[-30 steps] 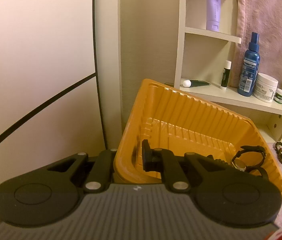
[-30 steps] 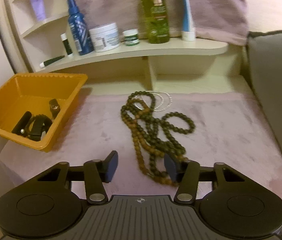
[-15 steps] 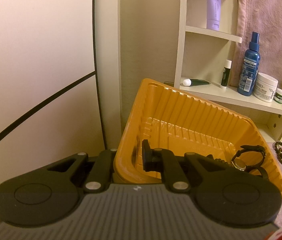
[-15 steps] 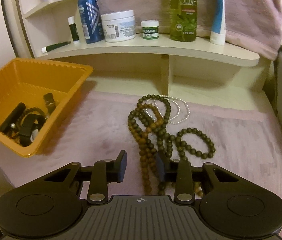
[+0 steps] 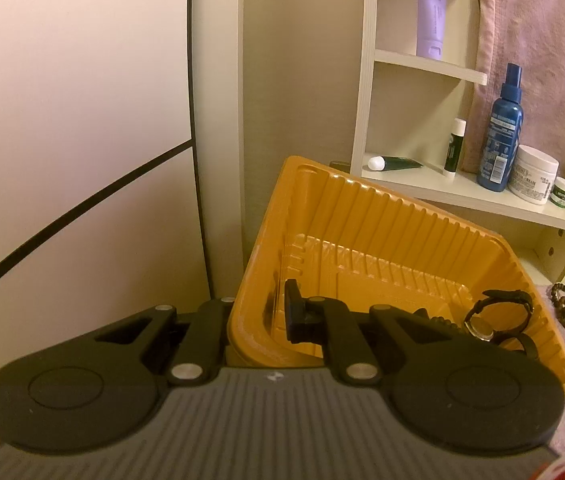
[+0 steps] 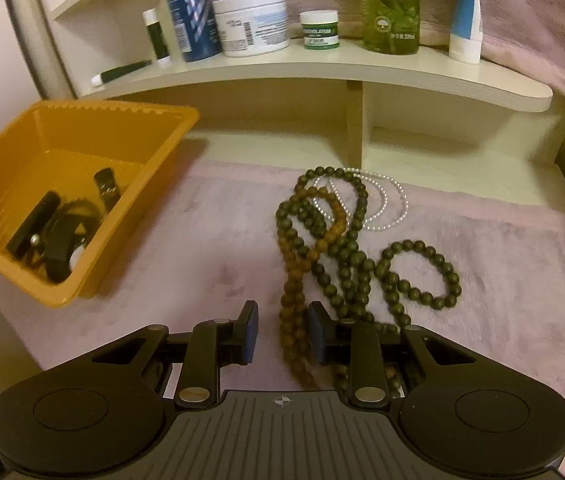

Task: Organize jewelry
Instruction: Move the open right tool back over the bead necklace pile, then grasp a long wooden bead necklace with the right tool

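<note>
My left gripper (image 5: 258,320) is shut on the near wall of the orange tray (image 5: 362,208), one finger inside and one outside. A black watch (image 5: 482,324) and dark bands lie in the tray (image 6: 82,128). A tangle of dark green and brown bead strands (image 6: 322,248) rests on the pink cloth (image 6: 202,240), with a white pearl strand (image 6: 386,208) behind it. My right gripper (image 6: 282,332) sits low over the tangle's near end. Its jaws are closing with the brown bead strand (image 6: 294,300) between them, and a gap still shows at the left pad.
A cream shelf (image 6: 322,68) behind the cloth carries a blue spray bottle (image 6: 190,12), a white jar (image 6: 254,20), a small green jar (image 6: 320,30) and a green olive bottle (image 6: 394,4). A pink towel (image 6: 530,12) hangs at the right. A wall panel (image 5: 74,120) stands left of the tray.
The right gripper came forward and down onto the bead tangle, and its jaws narrowed around the brown strand. The left gripper and the tray stayed still.
</note>
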A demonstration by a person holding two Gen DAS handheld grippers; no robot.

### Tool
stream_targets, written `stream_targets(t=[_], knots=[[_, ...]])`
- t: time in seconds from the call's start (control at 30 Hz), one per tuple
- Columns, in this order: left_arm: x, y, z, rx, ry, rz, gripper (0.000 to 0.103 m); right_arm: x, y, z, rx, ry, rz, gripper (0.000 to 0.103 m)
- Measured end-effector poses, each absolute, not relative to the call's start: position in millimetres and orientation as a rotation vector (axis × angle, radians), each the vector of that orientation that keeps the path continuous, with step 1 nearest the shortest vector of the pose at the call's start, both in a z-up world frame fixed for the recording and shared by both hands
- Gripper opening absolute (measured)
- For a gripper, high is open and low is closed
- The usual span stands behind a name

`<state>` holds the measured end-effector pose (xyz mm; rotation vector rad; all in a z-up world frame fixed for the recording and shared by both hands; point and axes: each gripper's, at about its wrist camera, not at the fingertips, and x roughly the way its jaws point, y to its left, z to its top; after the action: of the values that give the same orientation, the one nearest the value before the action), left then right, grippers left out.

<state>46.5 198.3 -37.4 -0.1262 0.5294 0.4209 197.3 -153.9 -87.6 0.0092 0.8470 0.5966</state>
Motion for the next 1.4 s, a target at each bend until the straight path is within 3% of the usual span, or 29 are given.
stream_targets(t=[0.53, 0.8, 1.4], knots=[[46.5, 198.5, -37.8, -0.128, 0.531, 0.422, 0.010, 192.0, -147.7, -90.5, -0.028, 0.784, 0.569, 0.007], [46.0, 198.2, -38.0, -0.126, 0.528, 0.420, 0.010, 177.9, -175.2, -65.7, 0.107, 0.757, 0.607, 0.007], [43.6, 198.8, -35.0, -0.120, 0.526, 0.405, 0.010, 146.5, -239.4, 57.9, 0.205, 0.522, 0.643, 0.007]])
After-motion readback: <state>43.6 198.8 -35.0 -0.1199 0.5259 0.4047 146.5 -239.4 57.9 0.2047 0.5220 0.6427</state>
